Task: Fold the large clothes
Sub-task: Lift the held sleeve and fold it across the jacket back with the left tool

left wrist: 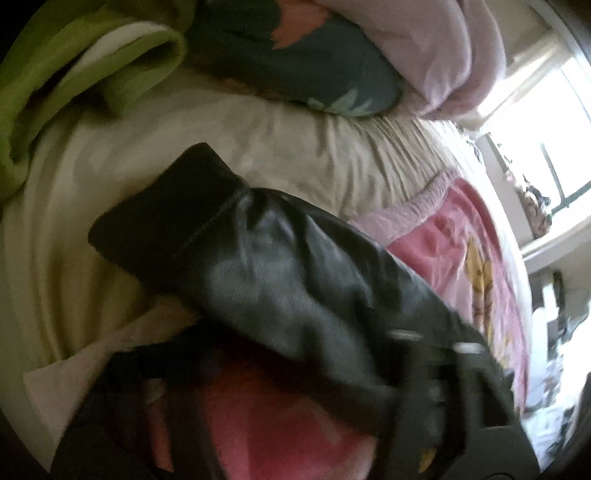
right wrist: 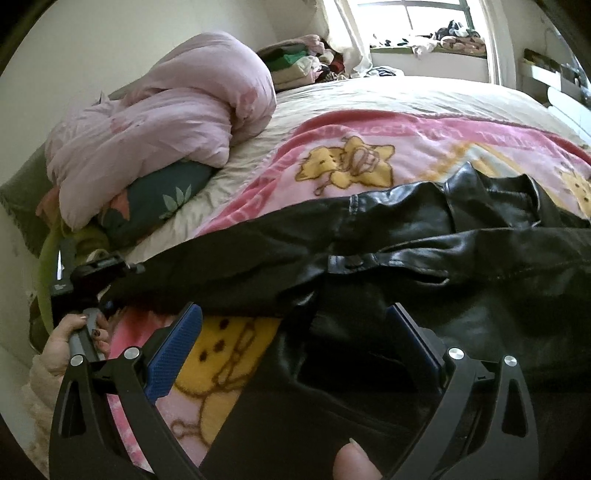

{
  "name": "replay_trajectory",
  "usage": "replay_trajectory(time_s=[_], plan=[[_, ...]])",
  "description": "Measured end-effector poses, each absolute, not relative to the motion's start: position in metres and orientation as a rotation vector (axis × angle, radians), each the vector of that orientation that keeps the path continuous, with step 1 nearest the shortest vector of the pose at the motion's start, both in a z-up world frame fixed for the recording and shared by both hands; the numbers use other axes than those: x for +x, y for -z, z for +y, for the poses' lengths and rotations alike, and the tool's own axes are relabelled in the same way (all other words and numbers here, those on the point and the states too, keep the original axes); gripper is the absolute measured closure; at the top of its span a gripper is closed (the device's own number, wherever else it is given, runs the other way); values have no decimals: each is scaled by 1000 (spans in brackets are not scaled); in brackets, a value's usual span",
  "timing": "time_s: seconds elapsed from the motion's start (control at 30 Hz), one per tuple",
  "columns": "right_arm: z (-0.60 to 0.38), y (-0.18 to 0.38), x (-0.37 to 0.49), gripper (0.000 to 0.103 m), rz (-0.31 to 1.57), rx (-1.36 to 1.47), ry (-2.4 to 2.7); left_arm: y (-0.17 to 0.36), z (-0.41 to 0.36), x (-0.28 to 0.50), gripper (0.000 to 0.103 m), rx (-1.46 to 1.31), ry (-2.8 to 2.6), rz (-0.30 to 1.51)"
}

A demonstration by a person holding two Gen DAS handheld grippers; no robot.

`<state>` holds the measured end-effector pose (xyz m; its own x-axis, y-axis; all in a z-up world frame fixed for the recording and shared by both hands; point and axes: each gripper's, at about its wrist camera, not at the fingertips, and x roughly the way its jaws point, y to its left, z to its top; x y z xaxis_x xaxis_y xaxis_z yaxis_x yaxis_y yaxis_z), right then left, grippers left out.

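A black leather jacket (right wrist: pixel 424 258) lies across a pink cartoon blanket (right wrist: pixel 351 155) on the bed. My right gripper (right wrist: pixel 295 339) is open, its blue pads (right wrist: pixel 173 350) spread wide just above the jacket's near part. In the left wrist view, a jacket sleeve (left wrist: pixel 258 266) with a dark cuff hangs across the frame, and my left gripper (left wrist: pixel 436 369) is shut on the sleeve; the view is blurred and the fingers are mostly hidden by the leather. The left gripper also shows in the right wrist view (right wrist: pixel 92 273), held by a hand at the sleeve's end.
A rolled pale pink duvet (right wrist: pixel 166 122) and a dark floral pillow (right wrist: pixel 159 199) lie at the head of the bed. A green blanket (left wrist: pixel 74 74) sits beside them. Folded clothes (right wrist: pixel 295 62) are stacked at the far side under the window (right wrist: pixel 424 18).
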<state>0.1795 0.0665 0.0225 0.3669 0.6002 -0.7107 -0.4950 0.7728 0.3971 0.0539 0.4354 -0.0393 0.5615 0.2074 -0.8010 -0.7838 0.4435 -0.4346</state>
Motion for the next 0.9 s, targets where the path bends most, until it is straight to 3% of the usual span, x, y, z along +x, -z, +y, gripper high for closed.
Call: replay_trajectory(time_s=[0.1,0.2,0.53,0.9], plan=[[59,-18,178,4,965,112,-686,27,432,52,93,-854,-670,693],[49,-15,179,4,971,133,-674,7,424,49,100,-801,-605,621],[5,-20,173,4,964,185,-603,-72,381,41,103,-688,-420,367],[-46,-27,175,4,956,238,-518,-127,325,70,103,-568,-274,309]])
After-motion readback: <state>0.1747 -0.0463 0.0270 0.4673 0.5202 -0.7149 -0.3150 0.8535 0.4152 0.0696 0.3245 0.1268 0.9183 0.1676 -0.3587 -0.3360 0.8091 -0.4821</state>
